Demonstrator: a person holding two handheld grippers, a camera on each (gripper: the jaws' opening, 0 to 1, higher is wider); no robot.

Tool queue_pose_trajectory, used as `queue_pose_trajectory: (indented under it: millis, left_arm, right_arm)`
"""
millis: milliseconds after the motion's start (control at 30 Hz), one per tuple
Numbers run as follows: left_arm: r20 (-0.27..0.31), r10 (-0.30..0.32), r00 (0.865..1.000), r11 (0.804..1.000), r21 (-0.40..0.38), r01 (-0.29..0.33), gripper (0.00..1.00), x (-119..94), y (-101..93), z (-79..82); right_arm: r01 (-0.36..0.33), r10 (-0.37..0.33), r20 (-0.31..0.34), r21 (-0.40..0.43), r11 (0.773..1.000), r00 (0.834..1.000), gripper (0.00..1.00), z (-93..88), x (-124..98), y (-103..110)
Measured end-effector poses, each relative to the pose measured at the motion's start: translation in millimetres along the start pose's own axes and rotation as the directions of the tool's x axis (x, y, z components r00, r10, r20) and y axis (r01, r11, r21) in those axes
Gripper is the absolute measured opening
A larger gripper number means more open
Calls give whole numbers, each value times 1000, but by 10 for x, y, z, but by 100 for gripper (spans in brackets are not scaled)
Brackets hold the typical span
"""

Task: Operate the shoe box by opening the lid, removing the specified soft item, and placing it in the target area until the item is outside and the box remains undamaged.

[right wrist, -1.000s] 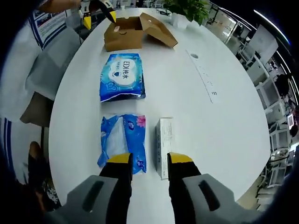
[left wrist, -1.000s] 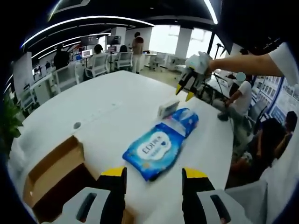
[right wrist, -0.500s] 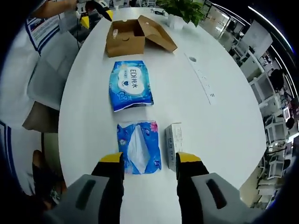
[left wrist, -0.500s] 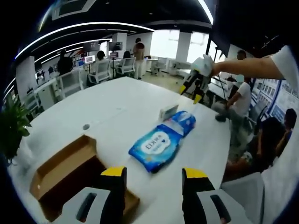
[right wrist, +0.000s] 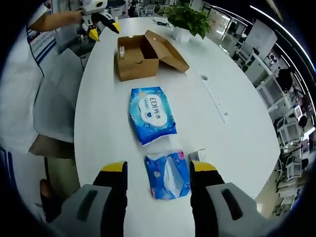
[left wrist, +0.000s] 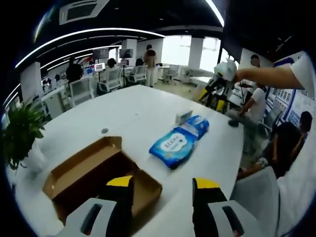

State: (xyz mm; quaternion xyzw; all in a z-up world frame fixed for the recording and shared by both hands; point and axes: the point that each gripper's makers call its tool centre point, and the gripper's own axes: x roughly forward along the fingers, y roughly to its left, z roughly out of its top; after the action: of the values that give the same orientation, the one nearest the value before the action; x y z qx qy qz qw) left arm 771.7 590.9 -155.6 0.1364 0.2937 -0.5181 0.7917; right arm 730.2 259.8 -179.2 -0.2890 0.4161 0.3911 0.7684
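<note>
Left fingers [left wrist: 162, 185]: spread apart, empty, held above the near corner of the shoe box [left wrist: 98, 180].
Right fingers [right wrist: 159, 170]: parted, holding nothing, hovering over the blue tissue pack [right wrist: 168, 174] near the table [right wrist: 237, 133] edge.
Shoe box: brown cardboard, lid [right wrist: 167, 44] already folded back, interior looked empty apart from a small pale object against one inner wall, too small to identify.
Soft item: blue wet-wipes pack [right wrist: 150, 114] lay flat on the table, outside the box, between box and tissue pack.
Nearby: small white carton [left wrist: 183, 117] just beside the tissue pack; potted plant [right wrist: 187, 19] beyond the box.
Progress: judged nearly complete, item out and box intact.
Risk: left fingers close above the box wall; a careless downward drift could dent the cardboard or push the box toward the table edge.
Second risk: right fingers descending could snag the tissue pack and drag it off the rim.
</note>
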Motion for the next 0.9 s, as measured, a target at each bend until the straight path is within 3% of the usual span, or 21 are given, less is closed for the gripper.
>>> queue_pose_trajectory:
  millis: [167, 533, 667, 833, 900]
  left_arm:
    - [-2, 10, 1000, 1000, 5, -10, 48, -233, 262, -163]
    - [-41, -11, 999, 998, 65, 14, 48, -614, 633, -422]
    - [-59, -40, 997, 993, 108, 46, 47, -727, 864, -502]
    - [-88, -69, 994, 989, 125, 80, 47, -787, 1023, -619]
    - [-89, -82, 993, 987, 131, 93, 48, -805, 1180, -682]
  right_arm:
    - [6, -6, 56, 3, 1000, 998, 47, 321, 27, 191]
    - [-7, 4, 148, 14, 1000, 989, 46, 1038, 281, 713]
    - [-4, -3, 164, 38, 999, 986, 46, 1248, 364, 869]
    - [2, -13, 164, 67, 998, 986, 45, 1404, 475, 1014]
    - [4, -16, 161, 78, 997, 987, 45, 1463, 526, 1077]
